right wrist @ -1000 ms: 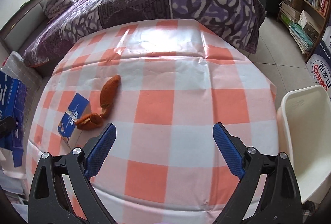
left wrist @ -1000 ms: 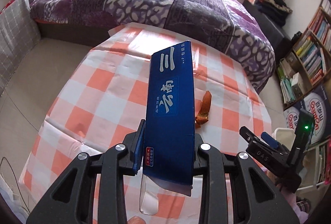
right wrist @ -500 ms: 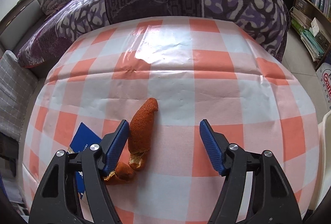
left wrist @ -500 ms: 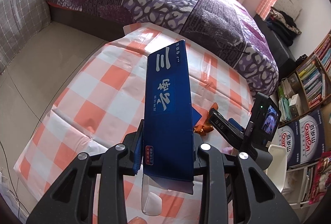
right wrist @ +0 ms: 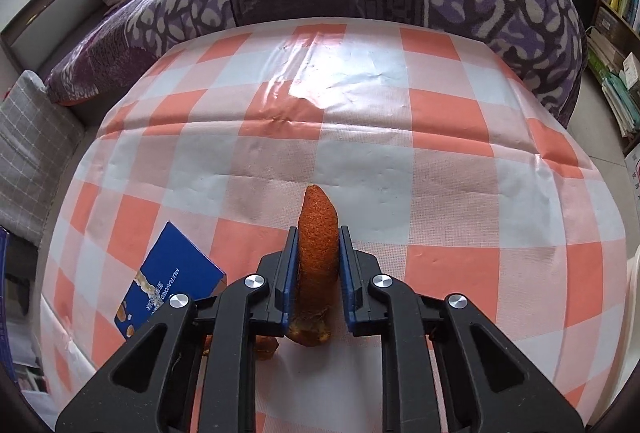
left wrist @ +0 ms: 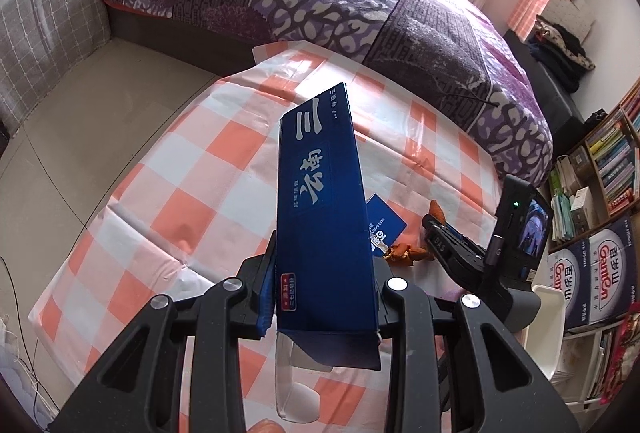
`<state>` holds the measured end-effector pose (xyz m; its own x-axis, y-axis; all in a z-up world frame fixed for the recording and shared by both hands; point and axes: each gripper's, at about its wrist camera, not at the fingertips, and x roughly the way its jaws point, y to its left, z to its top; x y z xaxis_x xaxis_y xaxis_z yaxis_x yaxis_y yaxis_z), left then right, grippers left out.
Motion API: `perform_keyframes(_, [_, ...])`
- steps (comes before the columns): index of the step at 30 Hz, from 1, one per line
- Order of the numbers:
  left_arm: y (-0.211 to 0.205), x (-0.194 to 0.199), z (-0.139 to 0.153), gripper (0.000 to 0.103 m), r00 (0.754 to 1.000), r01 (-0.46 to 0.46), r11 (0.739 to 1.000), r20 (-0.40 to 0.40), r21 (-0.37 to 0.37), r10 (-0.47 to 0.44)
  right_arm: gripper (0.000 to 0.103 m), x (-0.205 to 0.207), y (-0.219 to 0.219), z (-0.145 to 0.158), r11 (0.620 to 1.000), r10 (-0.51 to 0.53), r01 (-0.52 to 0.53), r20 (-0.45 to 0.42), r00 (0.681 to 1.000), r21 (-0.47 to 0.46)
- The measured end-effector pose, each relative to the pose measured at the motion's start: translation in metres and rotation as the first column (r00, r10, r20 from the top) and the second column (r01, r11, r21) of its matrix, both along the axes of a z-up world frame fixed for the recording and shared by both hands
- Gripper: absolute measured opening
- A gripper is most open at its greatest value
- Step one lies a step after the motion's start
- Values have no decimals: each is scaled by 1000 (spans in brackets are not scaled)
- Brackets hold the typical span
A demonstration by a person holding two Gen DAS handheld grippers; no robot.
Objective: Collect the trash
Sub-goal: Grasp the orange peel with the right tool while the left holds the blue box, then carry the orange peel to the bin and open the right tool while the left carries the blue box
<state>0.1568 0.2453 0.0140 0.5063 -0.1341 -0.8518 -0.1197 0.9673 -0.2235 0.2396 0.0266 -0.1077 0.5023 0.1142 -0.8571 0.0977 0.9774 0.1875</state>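
The tabletop, covered in orange-and-white checked cloth, carries a small blue card packet at near left. The left tool pinches a tall blue printed carton, raised clear. The right tool, jaws just closed, pinches a curled orange peel strip, apparently touching the cloth.

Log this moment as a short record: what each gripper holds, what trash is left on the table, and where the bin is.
left gripper: shut on the long blue box, held above the table
right gripper: jaws have just been closing, pads now pressing the orange peel
left on checked tablecloth: small blue packet, flat, beside the peel
white bin: past the table edge, partly seen
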Motion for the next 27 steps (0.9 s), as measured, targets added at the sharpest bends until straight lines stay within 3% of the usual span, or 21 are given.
perform_keyframes(5, [-4,-1,5,32,1000,-7,1000,19,9,7,17,-14,-19,14,998,-1,-1,39,999,58])
perform_keyframes(13, [-23,-5,10,32,999,5,999,34,36,-6,17,-46,-50,43,999,-15,12,100,995,30])
perform_keyframes(27, [-76,-14,1,32,998,58,997,27,52,-59,17,-95,-119,67,990,-137,139,102,985,-20])
